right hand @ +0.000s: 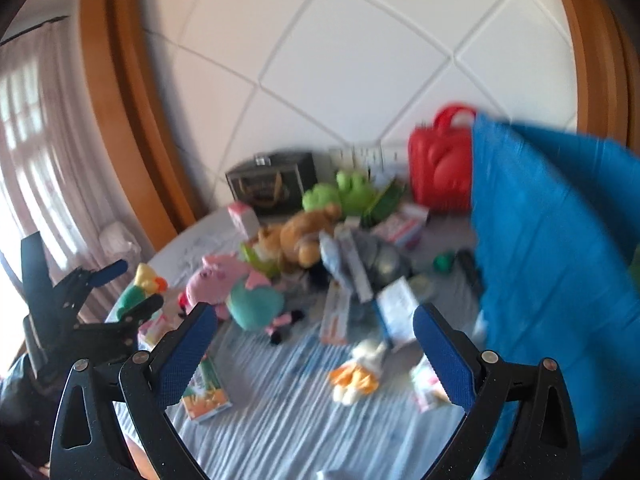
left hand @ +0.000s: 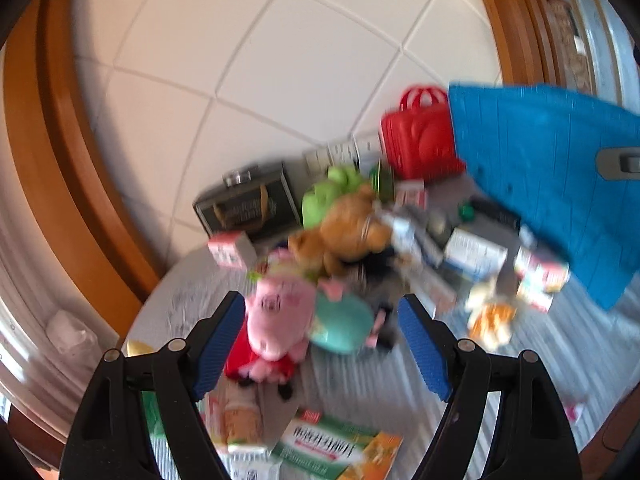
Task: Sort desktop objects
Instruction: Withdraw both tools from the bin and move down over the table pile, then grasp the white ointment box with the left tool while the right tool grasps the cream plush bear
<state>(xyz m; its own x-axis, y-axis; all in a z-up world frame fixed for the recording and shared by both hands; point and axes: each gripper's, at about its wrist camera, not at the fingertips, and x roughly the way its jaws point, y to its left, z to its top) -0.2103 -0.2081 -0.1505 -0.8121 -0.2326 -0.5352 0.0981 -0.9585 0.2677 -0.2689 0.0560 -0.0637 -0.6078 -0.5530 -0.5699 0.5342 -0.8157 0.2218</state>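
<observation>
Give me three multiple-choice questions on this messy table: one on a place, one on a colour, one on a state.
1. Where does the red case stand?
A. at the back by the wall
B. at the front edge
C. on the floor

2. What colour is the pig toy's head?
A. blue
B. pink
C. black

3. How is the left gripper?
A. shut on a box
B. open, holding nothing
C. shut on the pig

Answers: 1 A, it sits against the white wall; 2 B, its head is pink; 3 B, both jaws stand wide apart.

Blurry heap on striped desk [right hand: 288, 412]: pink pig plush [left hand: 280, 312] near left beside teal plush [left hand: 344, 324], brown bear [left hand: 348, 228] and green frog [left hand: 332, 196] farther, medicine boxes [left hand: 476, 256] scattered right, red case [left hand: 420, 140] upright far right.
</observation>
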